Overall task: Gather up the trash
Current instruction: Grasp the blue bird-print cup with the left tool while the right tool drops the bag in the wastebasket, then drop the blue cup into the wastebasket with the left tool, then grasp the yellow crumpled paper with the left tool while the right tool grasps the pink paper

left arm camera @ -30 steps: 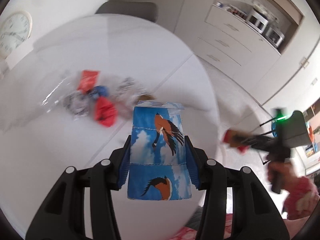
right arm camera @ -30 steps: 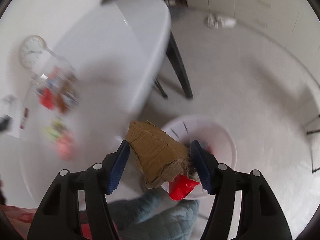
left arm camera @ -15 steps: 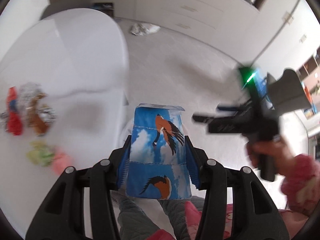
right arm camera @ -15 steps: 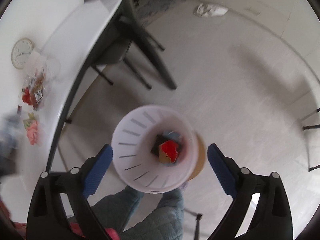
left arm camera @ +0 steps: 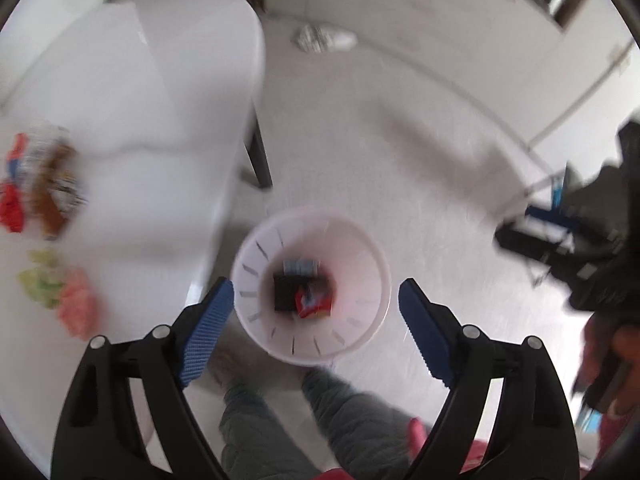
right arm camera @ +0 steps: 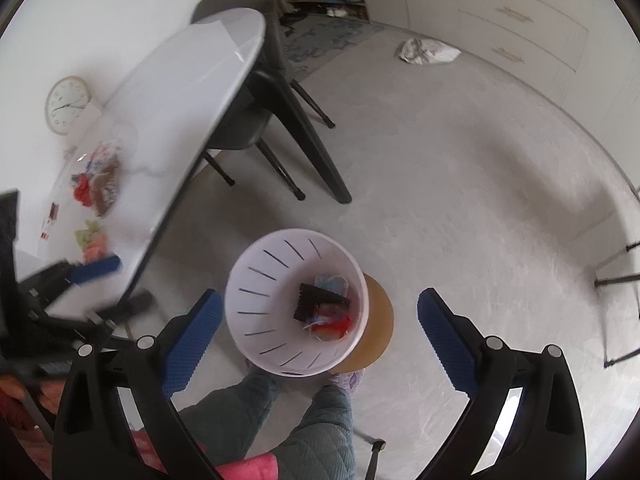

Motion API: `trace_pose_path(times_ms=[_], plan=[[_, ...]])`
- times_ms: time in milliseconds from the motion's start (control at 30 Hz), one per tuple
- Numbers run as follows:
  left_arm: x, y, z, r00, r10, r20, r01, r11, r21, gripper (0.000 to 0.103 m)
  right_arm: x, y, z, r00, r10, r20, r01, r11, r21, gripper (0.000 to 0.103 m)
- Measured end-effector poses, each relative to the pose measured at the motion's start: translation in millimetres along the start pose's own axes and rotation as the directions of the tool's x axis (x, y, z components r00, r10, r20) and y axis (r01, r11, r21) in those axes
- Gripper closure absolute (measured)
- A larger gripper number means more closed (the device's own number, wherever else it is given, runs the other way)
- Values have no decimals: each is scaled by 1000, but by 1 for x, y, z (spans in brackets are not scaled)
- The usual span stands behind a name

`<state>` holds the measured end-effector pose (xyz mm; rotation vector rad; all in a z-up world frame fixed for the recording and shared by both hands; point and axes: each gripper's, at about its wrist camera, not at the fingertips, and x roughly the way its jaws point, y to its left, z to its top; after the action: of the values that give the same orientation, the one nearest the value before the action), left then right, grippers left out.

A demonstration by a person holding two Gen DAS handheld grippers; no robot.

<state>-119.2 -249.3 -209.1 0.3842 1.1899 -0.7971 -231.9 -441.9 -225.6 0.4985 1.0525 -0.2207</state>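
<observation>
A white slotted bin (left arm camera: 372,264) (right arm camera: 248,280) stands on the floor by the table. Inside lie a blue carton (left arm camera: 301,267) (right arm camera: 334,284), a black piece (left arm camera: 285,294) and a red wrapper (left arm camera: 314,304) (right arm camera: 332,326). My left gripper (left arm camera: 314,292) hangs over the bin, its jaws opening with nothing between them. My right gripper (right arm camera: 320,296) is open and empty above the same bin. More wrappers (left arm camera: 44,184) (right arm camera: 98,184) and a green and pink scrap (left arm camera: 60,292) lie on the white table (left arm camera: 160,120).
A dark chair (right arm camera: 248,120) is tucked under the table's far end. The bin sits on a round wooden disc (right arm camera: 380,320). A crumpled white bag (right arm camera: 426,52) lies on the far floor. The person's legs (left arm camera: 280,420) are just below the bin.
The left gripper swung from the table to over the bin and let go of the blue carton, now inside. The right gripper dropped its cardboard and red wrapper, then rose.
</observation>
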Motion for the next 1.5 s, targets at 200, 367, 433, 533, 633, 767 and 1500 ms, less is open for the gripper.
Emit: trace_pose_path(times_ms=[200,367,433,533,633,767,1500], plan=[[-106,51,2,972,114,206,-88,987,-131,8,-46,47,18,993,61,102,-50,993,-103,2],[-148,108,-12,943,218,253,-154,956,-250,8,-55,101,35,979,154,131,-122,967,-223,2],[-155,132,-21,933,265,244,-189,937,-293,8,-47,127,40,976,182,116,-144,951,-273,3],[-162,169,-33,933,286,219,-200,917,-345,8,-26,168,41,972,224,70,-188,921,-341,3],[-163,195,-42,933,295,207,-201,903,-381,8,4,216,34,969,248,8,-222,881,-418,3],[-168,225,-51,938,290,190,-198,898,-393,8,46,270,20,967,251,-52,-245,847,-472,3],[-100,290,-39,991,74,116,-63,994,-88,8,123,318,-2,990,-39,-137,-16,925,-381,62]])
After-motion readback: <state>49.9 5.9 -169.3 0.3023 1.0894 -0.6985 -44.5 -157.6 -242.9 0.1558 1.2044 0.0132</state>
